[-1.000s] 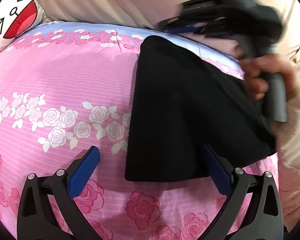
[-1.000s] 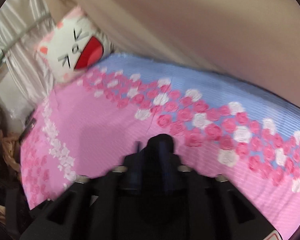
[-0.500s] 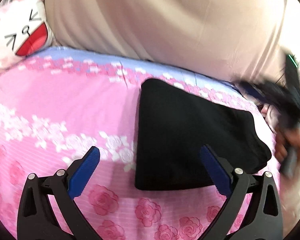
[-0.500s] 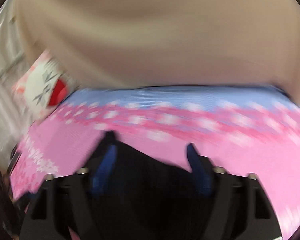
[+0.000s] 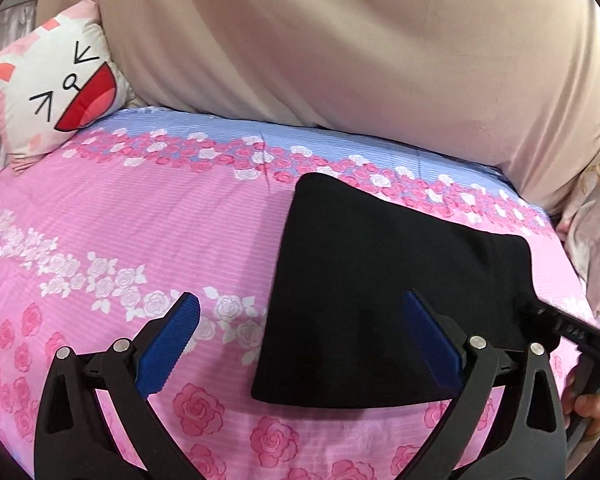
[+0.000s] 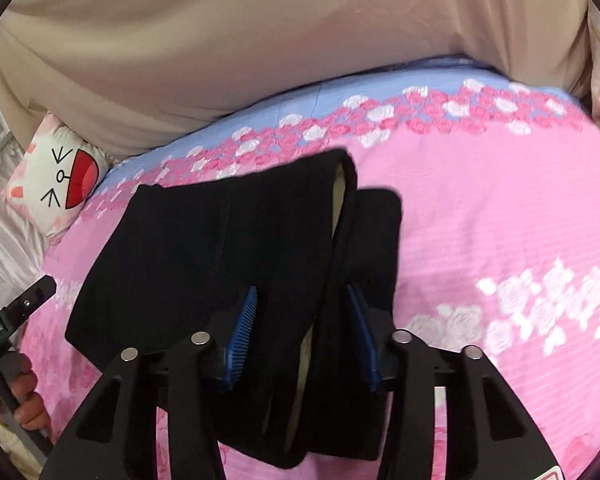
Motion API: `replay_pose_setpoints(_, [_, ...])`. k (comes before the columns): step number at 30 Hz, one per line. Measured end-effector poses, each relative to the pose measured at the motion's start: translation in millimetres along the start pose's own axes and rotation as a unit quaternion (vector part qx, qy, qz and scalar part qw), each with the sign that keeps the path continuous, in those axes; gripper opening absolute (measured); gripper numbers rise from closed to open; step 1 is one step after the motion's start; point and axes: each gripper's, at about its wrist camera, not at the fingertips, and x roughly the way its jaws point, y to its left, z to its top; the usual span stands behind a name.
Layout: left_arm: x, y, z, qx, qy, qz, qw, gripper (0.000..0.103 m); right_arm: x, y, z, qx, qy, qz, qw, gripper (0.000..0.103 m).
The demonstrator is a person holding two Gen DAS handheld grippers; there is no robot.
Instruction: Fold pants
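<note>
Right gripper (image 6: 302,334) closing around black pants (image 6: 228,256) (waistband hidden); left gripper (image 5: 300,340) spread, empty.

Left wrist view: right tool (image 5: 562,330) enters from the right edge, only a slim black tip visible, body cut off; can't tell its gap from here. Hand (image 5: 588,404) on it is half out of frame, fingers only. Near edge of pants (image 5: 384,280) hidden behind the left tool (image 5: 300,344) finger.

Right wrist view: left tool (image 6: 20,312) clipped at the left edge, one finger showing. Hand (image 6: 24,392) below it partly cut off. Right tool (image 6: 302,336) closing with pants (image 6: 204,248) fabric between the pads; whether the pads touch cloth can't be told. Pillow (image 6: 56,176) partly tucked behind the beige sheet (image 6: 260,40). Bed's (image 6: 500,208) right corner is blurred.
</note>
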Motion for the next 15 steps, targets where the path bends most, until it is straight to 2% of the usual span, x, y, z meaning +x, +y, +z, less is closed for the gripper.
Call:
replay_pose_setpoints(1, [-3.5, -0.8, -0.6, 0.001, -0.002, 0.002, 1.0000, 0.098, -11.1, -5.5, -1.5, 0.001, -0.014, -0.006, 1.000, 0.045])
replay_pose_setpoints(2, [-6.9, -0.7, -0.7, 0.002, -0.005, 0.008, 1.0000, 0.098, -19.5, -6.0, -1.5, 0.005, -0.025, -0.008, 1.000, 0.056])
replay_pose_setpoints(3, [-8.7, -0.4, -0.4, 0.003, -0.009, 0.013, 0.9999, 0.098, -24.3, -9.3, -1.1, 0.006, -0.032, -0.002, 0.999, 0.060])
replay_pose_setpoints(4, [-9.2, -0.3, 0.3, 0.003, -0.010, 0.016, 0.9998, 0.098, -30.9, -9.2, 0.3, 0.007, -0.044, 0.015, 0.999, 0.060])
replay_pose_setpoints(7, [-6.5, -3.2, 2.5, 0.003, -0.005, 0.018, 0.9998, 0.098, -18.5, -8.4, 7.8, 0.006, -0.021, 0.040, 0.999, 0.060])
replay_pose_setpoints(11, [-5.4, -11.2, 3.3, 0.010, 0.003, 0.015, 0.9998, 0.098, 16.8, -14.6, 3.8, 0.021, 0.022, 0.040, 0.999, 0.044])
replay_pose_setpoints(14, [-4.4, -17.7, 2.4, 0.031, 0.003, 0.036, 0.9989, 0.098, 6.9, -8.1, -0.7, 0.013, 0.003, 0.048, 0.999, 0.018])
replay_pose_setpoints(15, [-3.2, -19.2, 3.0, 0.036, 0.003, 0.041, 0.9985, 0.098, 1.2, -5.4, 0.8, 0.010, -0.002, 0.052, 0.999, 0.014])
